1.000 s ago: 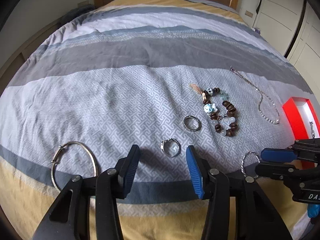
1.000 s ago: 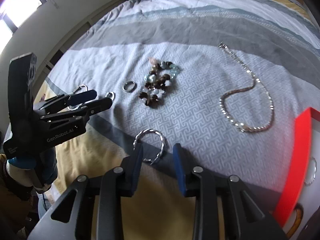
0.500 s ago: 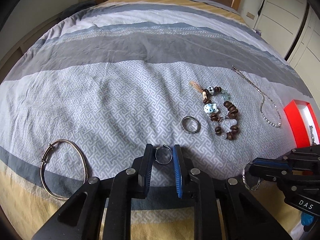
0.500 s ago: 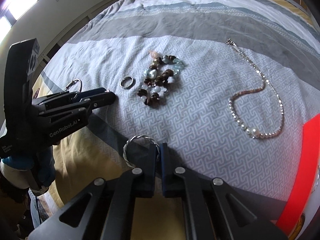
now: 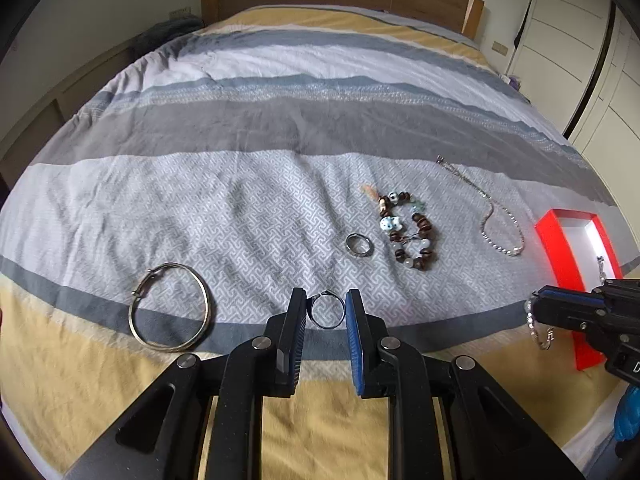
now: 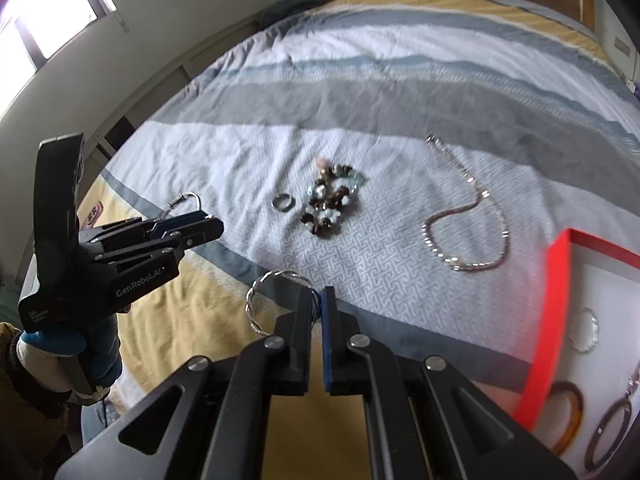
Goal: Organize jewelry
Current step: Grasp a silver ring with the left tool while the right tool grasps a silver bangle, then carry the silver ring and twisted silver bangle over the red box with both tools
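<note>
The quilt [image 5: 248, 200], soft cotton in grey, white and mustard bands with a woven key pattern, filled my view. At three o'clock lay the red box [image 6: 548, 308], square-walled and white inside, with round bangles in it. A thin wire bangle [image 5: 170, 312] lay at eight o'clock, a fine chain necklace [image 5: 500, 220] at two, and knobbly wood-and-glass beads [image 5: 408, 232] beside a plain metal band [image 5: 359, 245]. My right gripper [image 6: 318, 300] was clamped on the twisted silver hoop [image 6: 260, 300], lifted clear. My left gripper [image 5: 326, 310] pinched a small smooth ring [image 5: 328, 312] between its ribbed pads, its jaws having just narrowed.
</note>
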{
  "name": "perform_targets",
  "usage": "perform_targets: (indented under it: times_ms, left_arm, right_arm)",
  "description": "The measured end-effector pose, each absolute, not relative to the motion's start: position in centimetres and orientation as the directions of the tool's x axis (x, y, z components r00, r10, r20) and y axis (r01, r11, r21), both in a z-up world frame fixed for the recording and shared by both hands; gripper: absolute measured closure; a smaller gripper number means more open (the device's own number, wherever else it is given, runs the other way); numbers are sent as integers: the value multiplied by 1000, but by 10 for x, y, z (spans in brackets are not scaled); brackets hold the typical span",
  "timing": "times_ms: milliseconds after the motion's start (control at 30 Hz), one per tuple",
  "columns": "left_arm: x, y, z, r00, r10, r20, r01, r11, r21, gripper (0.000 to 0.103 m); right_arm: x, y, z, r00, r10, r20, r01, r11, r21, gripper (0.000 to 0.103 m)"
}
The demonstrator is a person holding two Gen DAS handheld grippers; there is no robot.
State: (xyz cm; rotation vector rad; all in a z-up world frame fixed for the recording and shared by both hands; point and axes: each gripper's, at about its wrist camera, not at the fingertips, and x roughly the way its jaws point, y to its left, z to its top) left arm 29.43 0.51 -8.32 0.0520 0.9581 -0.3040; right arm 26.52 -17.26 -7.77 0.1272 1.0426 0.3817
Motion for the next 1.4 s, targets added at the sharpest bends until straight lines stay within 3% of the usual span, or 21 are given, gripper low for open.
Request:
perform_targets:
  times_ms: [433,767,1400]
  left_arm:
    - [227,-27,-14,604,-278,-747,322,942,-90,84]
    - [173,-80,14,611,-341,-715,410,908,-83,84]
    - [138,-225,-3,497,-427,-756,611,790,-44,84]
  right_arm:
    - [183,-235,-2,592,304,-747,-166,952,256,99]
    - [117,-294,23,672,237,-702,-70,964,258,99]
    - [57,-427,6,699,107,-707,150,945,291,99]
